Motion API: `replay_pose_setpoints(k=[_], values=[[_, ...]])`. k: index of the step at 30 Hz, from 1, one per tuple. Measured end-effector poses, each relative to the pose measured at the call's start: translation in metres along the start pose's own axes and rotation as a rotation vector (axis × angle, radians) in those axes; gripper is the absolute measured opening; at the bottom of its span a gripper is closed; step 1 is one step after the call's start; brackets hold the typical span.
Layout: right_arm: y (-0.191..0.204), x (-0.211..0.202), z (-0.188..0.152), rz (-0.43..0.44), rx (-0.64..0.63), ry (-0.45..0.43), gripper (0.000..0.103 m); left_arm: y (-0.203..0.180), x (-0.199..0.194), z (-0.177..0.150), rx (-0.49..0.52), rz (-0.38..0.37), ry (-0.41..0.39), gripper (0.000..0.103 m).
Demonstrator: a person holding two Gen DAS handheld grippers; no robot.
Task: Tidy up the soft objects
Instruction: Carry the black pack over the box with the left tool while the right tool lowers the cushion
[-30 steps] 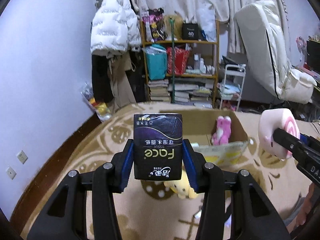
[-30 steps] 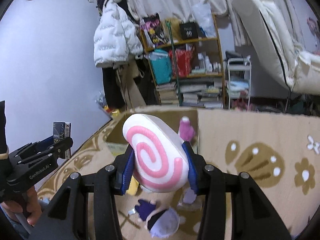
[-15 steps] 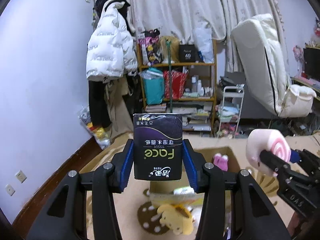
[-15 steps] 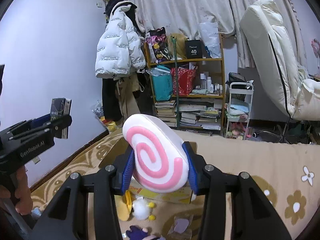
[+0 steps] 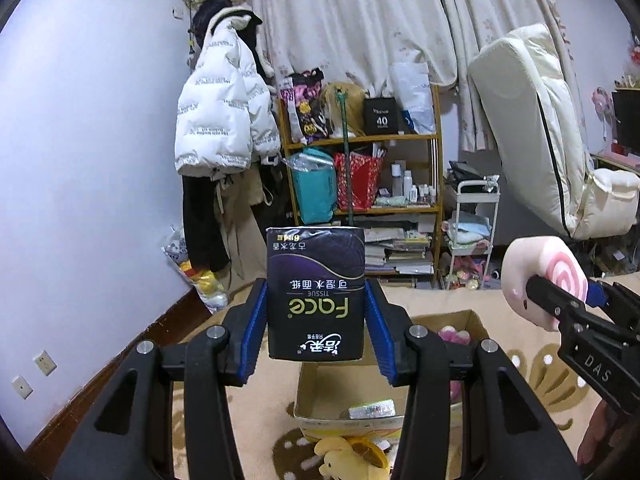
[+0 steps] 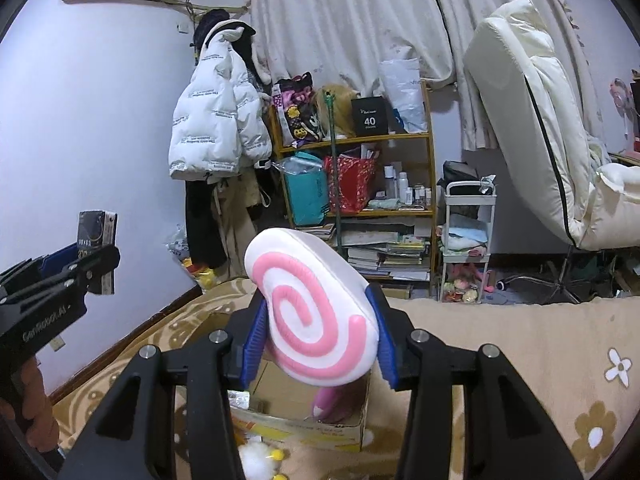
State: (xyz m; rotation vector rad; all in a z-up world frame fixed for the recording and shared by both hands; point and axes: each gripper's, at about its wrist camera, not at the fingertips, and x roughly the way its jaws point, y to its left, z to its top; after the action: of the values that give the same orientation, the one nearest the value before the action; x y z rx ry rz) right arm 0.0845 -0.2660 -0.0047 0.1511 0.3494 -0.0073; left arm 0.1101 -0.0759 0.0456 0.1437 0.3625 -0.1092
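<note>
- Two soft things are held up in the air: a dark purple plastic-wrapped tissue pack point(image 5: 316, 294) clamped upright in the left gripper point(image 5: 316, 330), and a pink-and-white spiral plush cushion point(image 6: 312, 316) squeezed between the right gripper point(image 6: 318, 334) pads.
- Both hang above the open cardboard box point(image 5: 474, 320) on the beige flowered carpet point(image 6: 540, 344), probably for dropping in.
- A yellow plush toy point(image 5: 352, 458) lies beside the box, unsorted.

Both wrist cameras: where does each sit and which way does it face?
Left wrist: on the left gripper, facing the shelf; jaws shut on a tissue pack.
Right wrist: on the right gripper, same heading; jaws shut on a swirl cushion.
Shared: box, shelf, jacket; each sees the other gripper.
</note>
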Motion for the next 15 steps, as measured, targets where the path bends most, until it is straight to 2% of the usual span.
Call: replay_pose_setpoints(k=[7, 15], values=[[-0.004, 0.017, -0.009, 0.004, 0.021, 0.036, 0.05, 0.001, 0.031, -0.018, -0.004, -0.015, 0.091, 0.045], [-0.008, 0.029, -0.014, 0.014, 0.034, 0.06, 0.05, 0.005, 0.05, -0.029, -0.013, -0.013, 0.135, 0.045]])
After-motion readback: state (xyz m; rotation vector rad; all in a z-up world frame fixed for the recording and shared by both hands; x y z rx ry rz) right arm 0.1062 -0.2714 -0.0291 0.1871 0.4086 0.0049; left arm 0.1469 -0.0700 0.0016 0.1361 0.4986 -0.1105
